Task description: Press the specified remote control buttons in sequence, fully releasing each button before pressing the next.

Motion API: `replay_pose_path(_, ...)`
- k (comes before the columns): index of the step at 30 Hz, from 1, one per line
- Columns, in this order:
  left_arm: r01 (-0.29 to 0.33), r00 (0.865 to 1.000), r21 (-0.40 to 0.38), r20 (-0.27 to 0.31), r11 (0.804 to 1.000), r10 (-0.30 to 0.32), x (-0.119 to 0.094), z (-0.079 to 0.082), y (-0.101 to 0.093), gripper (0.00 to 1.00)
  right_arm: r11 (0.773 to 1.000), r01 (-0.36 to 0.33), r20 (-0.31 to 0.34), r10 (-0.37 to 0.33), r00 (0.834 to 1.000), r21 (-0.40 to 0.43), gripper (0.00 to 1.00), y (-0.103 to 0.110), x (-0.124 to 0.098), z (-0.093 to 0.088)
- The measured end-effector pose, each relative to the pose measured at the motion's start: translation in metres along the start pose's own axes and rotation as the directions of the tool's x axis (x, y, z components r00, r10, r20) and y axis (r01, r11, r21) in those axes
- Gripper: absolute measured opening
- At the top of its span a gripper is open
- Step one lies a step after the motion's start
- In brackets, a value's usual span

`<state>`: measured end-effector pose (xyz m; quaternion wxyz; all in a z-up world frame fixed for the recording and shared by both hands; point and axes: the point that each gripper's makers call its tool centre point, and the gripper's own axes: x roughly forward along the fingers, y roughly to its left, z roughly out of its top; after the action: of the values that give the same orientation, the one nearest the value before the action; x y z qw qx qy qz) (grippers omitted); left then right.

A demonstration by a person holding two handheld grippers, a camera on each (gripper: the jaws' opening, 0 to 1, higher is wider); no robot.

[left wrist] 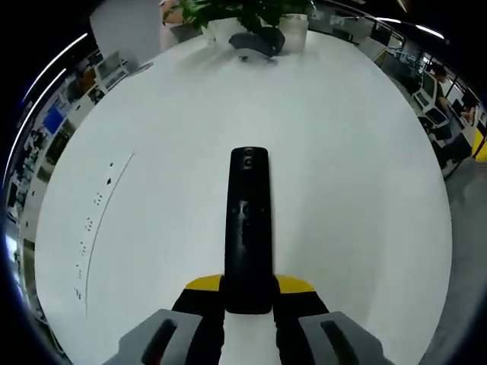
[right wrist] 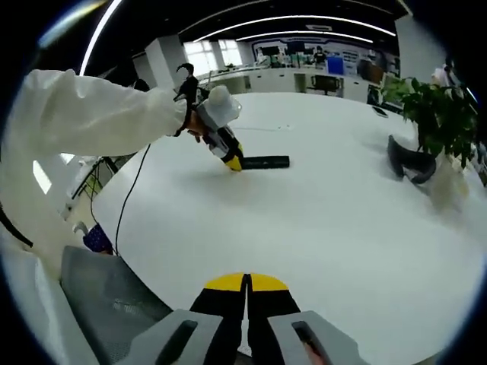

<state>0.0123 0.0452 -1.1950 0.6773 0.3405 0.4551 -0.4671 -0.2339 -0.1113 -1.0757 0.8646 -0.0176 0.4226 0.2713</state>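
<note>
A long black remote control (left wrist: 248, 228) lies on the white table (left wrist: 342, 152) and points away from me in the left gripper view. My left gripper (left wrist: 249, 293) is shut on its near end, with the yellow-tipped fingers (left wrist: 202, 284) on either side. In the right gripper view the same remote (right wrist: 266, 162) shows far across the table, held by the left gripper (right wrist: 233, 162) in a white-sleeved arm (right wrist: 91, 114). My right gripper (right wrist: 246, 283) is shut with nothing in it, low over the table's near edge.
A dark headset-like object (left wrist: 257, 42) (right wrist: 411, 161) rests beside a potted plant (left wrist: 251, 11) (right wrist: 437, 114) at one end of the table. A cable (right wrist: 129, 198) hangs off the table's edge. A grey chair (right wrist: 106, 304) stands near my right gripper. Office desks lie beyond.
</note>
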Motion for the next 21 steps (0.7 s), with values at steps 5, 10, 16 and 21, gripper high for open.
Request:
replay_pose_path(5,0.000,1.000,-0.002,0.000,1.000,0.000,-0.001,-0.003,-0.010,0.23,1.000,-0.008,0.012,0.008,1.000,-0.006,0.00,0.006,-0.003,0.001)
replay_pose_path(10,0.000,1.000,-0.004,-0.008,1.000,0.000,-0.003,-0.006,-0.023,0.23,1.000,-0.010,0.014,0.010,1.000,-0.021,0.00,0.012,-0.007,0.001)
replay_pose_path(16,-0.003,1.000,-0.014,0.003,1.000,0.003,-0.005,-0.009,-0.031,0.23,0.999,-0.018,0.033,0.020,0.999,-0.040,0.00,0.016,-0.015,0.005)
replay_pose_path(21,0.000,1.000,-0.009,-0.010,1.000,0.000,-0.006,-0.010,-0.040,0.23,0.999,-0.016,0.036,0.018,0.999,-0.044,0.00,0.017,-0.017,0.005)
